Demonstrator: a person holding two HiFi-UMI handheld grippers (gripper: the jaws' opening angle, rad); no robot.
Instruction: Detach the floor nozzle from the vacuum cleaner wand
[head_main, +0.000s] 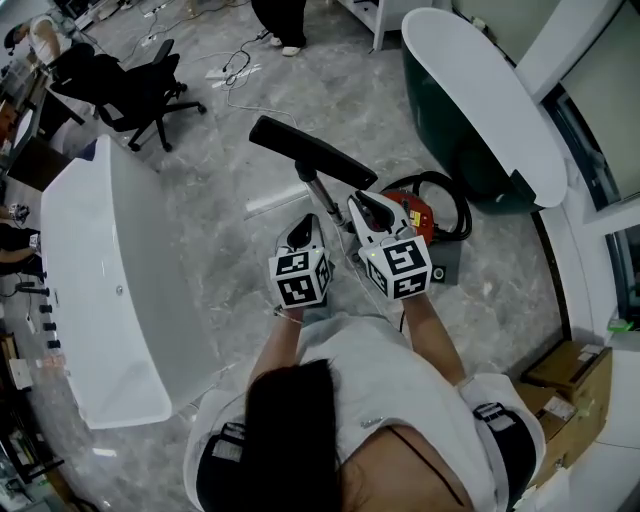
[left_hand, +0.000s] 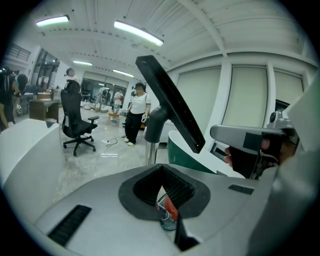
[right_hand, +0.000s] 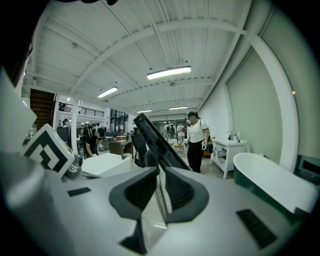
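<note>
The black floor nozzle (head_main: 310, 150) is raised off the floor, tilted, on the upper end of the silver wand (head_main: 318, 188). The red vacuum body (head_main: 412, 215) lies on the floor to the right. My left gripper (head_main: 305, 228) is just left of the wand, shut with nothing between its jaws (left_hand: 163, 187). The nozzle (left_hand: 172, 105) and wand (left_hand: 151, 147) rise ahead of it. My right gripper (head_main: 362, 208) is at the wand's right. Its jaws (right_hand: 160, 192) are almost together. A silver strip of wand (right_hand: 161, 200) shows in the slit, and the nozzle (right_hand: 157, 140) is straight ahead.
A white bathtub (head_main: 110, 300) stands close on the left and a green-and-white tub (head_main: 480, 110) at the upper right. The black vacuum hose (head_main: 455, 200) loops by the vacuum body. A black office chair (head_main: 130, 95), floor cables (head_main: 235, 70) and cardboard boxes (head_main: 575, 375) lie around.
</note>
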